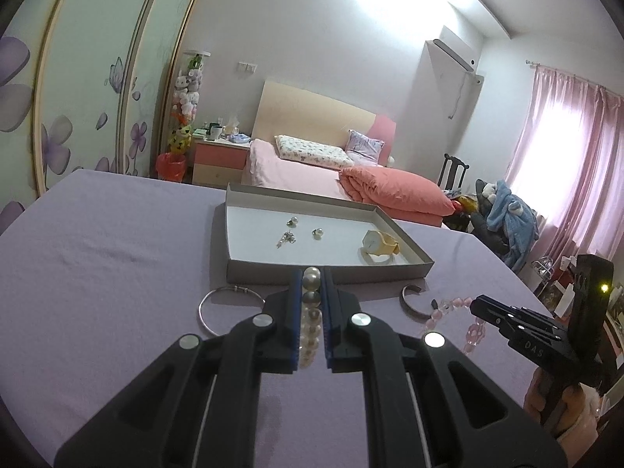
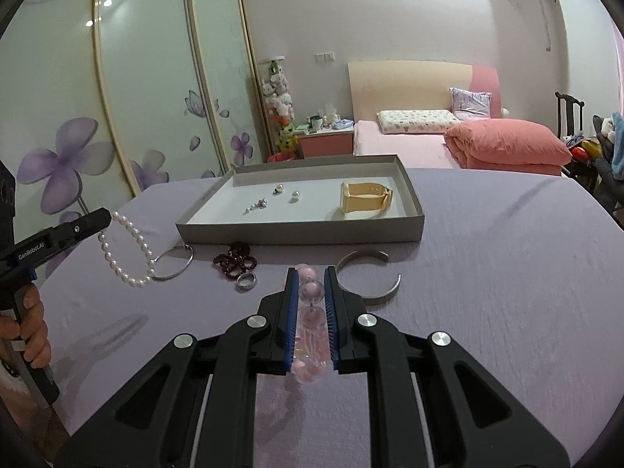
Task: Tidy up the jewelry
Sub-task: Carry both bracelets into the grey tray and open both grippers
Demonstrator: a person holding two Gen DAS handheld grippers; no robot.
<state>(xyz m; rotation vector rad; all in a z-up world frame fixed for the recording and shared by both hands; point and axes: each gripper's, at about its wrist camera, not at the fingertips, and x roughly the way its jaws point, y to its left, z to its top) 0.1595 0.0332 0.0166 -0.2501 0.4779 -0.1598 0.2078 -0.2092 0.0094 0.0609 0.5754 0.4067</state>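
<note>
Left gripper (image 1: 312,292): jaws clamped on the pearl bracelet (image 2: 128,253), which hangs from the tips above the table at the left
Right gripper (image 2: 308,292): jaws clamped on the pink bead bracelet (image 2: 310,292), held just above the cloth near the middle
Table (image 2: 507,273): covered with a lilac cloth
Tray (image 2: 296,232): shallow grey box at the far side of the table, beyond both grippers
Tray contents: yellow watch (image 2: 366,199) at the right; two pearl earrings (image 2: 286,192) and a small dangling piece (image 2: 255,206) at the left
Loose on cloth, near side of tray: thin silver bangle (image 2: 175,267) at the left, dark red bead bracelet (image 2: 234,259), silver ring (image 2: 247,281), open silver cuff (image 2: 368,277) just right of the right gripper
Hands: a hand (image 2: 29,319) grips the left gripper's handle
</note>
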